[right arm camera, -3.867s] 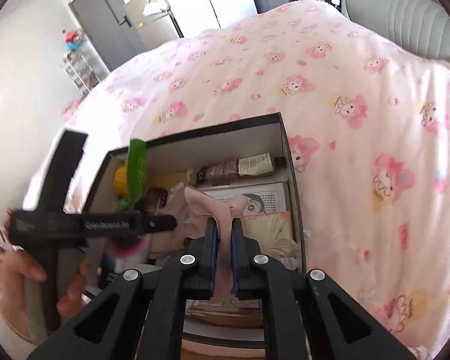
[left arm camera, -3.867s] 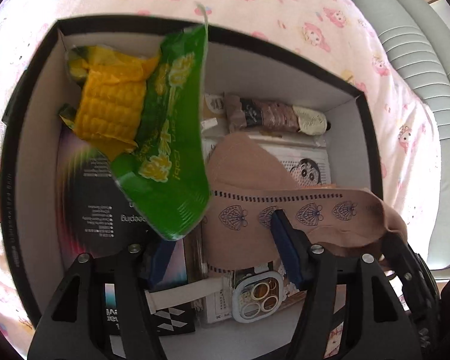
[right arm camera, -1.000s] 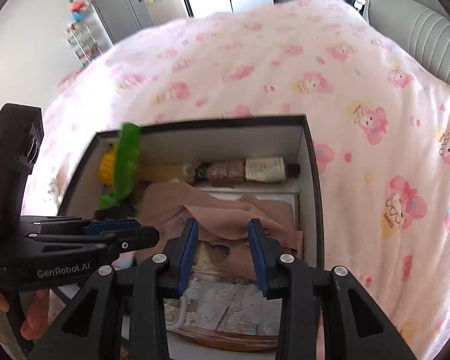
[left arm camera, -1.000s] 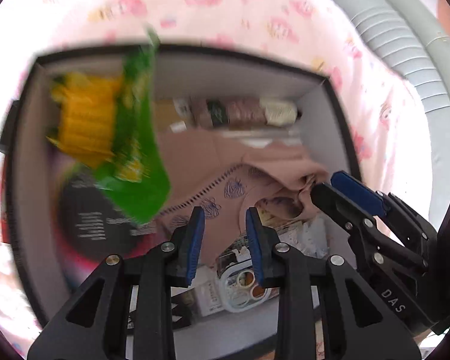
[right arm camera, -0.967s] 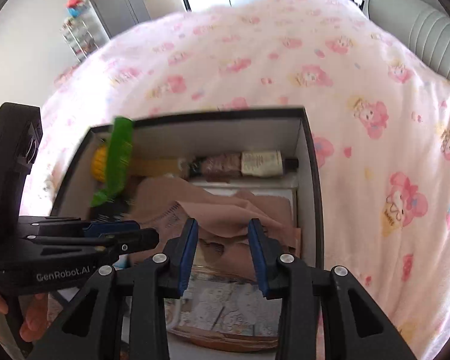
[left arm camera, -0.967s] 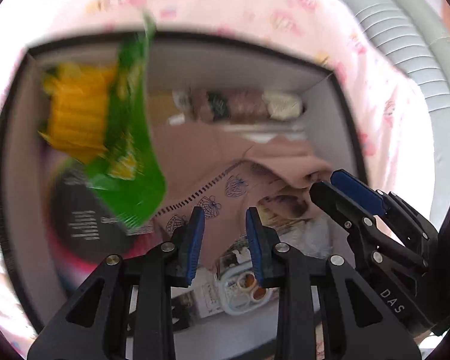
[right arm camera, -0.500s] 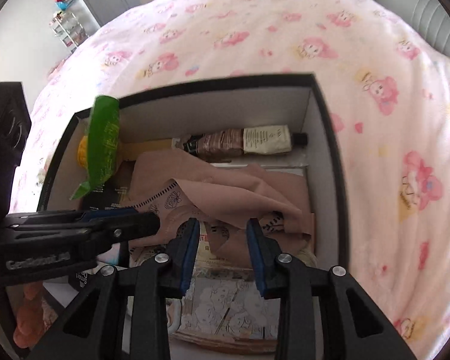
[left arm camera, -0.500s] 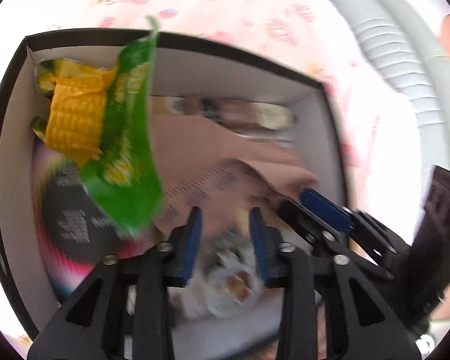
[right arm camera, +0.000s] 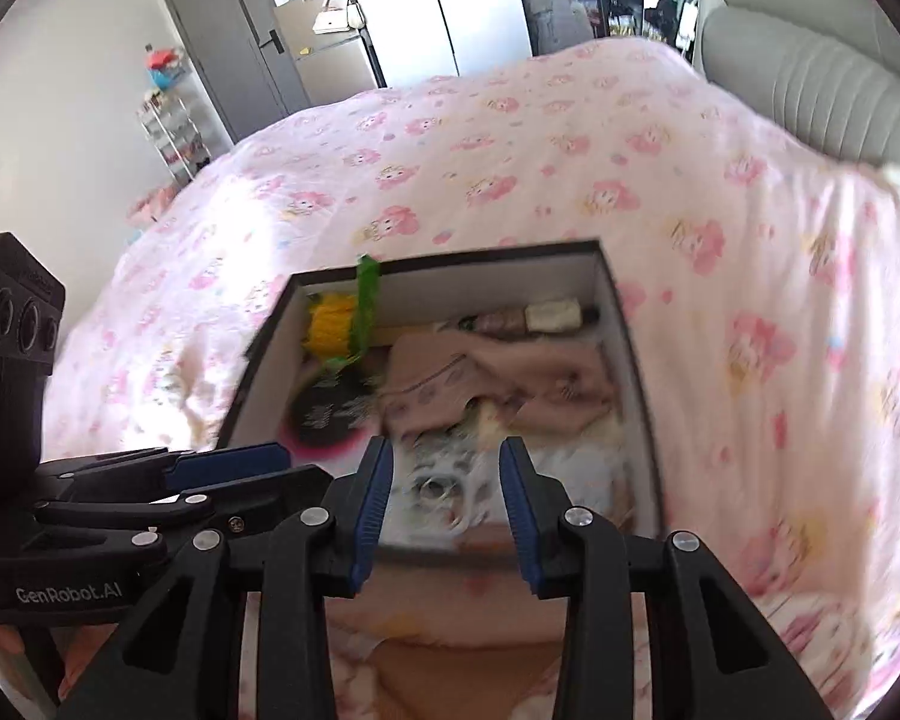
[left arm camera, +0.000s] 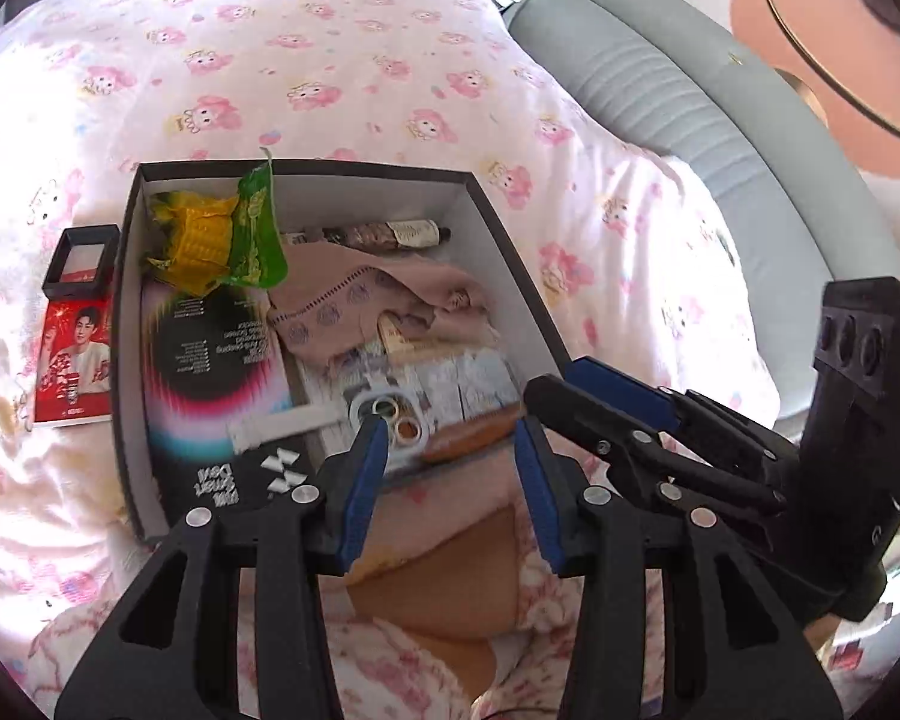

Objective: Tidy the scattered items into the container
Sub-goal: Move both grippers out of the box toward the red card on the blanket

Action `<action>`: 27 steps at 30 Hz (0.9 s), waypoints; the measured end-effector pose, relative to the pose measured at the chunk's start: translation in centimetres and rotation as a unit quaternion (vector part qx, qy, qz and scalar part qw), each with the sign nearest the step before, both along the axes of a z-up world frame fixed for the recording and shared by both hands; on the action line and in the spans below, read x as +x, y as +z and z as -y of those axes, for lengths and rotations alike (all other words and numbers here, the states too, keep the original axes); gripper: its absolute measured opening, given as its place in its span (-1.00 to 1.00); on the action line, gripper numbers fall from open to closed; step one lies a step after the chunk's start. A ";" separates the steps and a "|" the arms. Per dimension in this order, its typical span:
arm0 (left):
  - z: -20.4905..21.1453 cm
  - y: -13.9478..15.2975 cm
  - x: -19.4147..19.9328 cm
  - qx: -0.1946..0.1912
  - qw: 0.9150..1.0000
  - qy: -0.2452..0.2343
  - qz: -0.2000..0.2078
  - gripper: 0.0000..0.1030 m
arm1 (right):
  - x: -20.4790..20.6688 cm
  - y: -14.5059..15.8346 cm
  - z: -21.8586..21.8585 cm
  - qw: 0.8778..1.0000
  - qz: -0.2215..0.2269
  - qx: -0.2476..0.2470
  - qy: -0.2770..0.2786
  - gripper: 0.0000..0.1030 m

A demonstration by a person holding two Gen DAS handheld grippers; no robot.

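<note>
A black box with white inside (left arm camera: 127, 324) (right arm camera: 621, 324) stands on the pink bed. In it lie a green and yellow corn snack bag (left arm camera: 222, 234) (right arm camera: 337, 324), a pink sock (left arm camera: 366, 306) (right arm camera: 498, 378), a tube (left arm camera: 384, 235) (right arm camera: 534, 318), a dark round-print packet (left arm camera: 210, 354) and a phone case (left arm camera: 393, 417). My left gripper (left arm camera: 447, 450) is open and empty above the box's near edge. My right gripper (right arm camera: 444, 480) is open and empty, beside the left one (right arm camera: 228, 468), near the box's front.
A red photo card (left arm camera: 75, 366) and a small black frame box (left arm camera: 81, 261) lie on the pink cartoon-print quilt (left arm camera: 330, 78) left of the box. A grey padded headboard (left arm camera: 720, 150) (right arm camera: 810, 78) runs along the right. Cabinets and a rack (right arm camera: 258, 60) stand far behind.
Both grippers have pulled back and up from the box, and both jaws have opened wider. The pink sock held 3.9 s ago now lies loose in the box.
</note>
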State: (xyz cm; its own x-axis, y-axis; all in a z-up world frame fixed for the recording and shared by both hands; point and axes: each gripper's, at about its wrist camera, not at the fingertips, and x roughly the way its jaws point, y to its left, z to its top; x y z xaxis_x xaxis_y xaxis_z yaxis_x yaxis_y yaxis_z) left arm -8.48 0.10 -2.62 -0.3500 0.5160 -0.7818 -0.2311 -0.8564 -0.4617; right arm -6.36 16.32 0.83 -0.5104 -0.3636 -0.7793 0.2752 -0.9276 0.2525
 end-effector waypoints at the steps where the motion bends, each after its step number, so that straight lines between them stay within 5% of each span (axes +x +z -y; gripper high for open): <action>1: -0.1 0.3 0.6 -0.005 1.000 0.000 0.000 -0.14 | -0.1 -1.0 0.3 1.000 0.003 -0.009 0.008 -0.36; 8: 2.3 -0.9 2.4 -0.007 1.000 0.025 0.004 -0.15 | 0.0 -3.3 4.3 0.999 0.007 -0.009 0.044 -0.36; 14: 9.3 -1.4 2.7 0.011 0.995 0.095 0.008 -0.13 | -1.8 -3.1 11.2 0.991 -0.003 -0.004 0.133 -0.36; 17: 13.6 -2.4 2.8 0.010 0.989 0.143 0.019 -0.13 | -3.9 -5.0 15.3 0.984 0.019 0.002 0.176 -0.36; 19: 16.7 -3.9 2.6 0.042 0.985 0.168 0.027 -0.13 | -5.1 -6.3 17.7 0.982 0.035 0.028 0.182 -0.36; 27: 24.7 -12.5 -1.2 0.122 0.960 0.234 0.091 -0.13 | -8.6 -8.7 23.4 0.968 0.093 -0.027 0.231 -0.36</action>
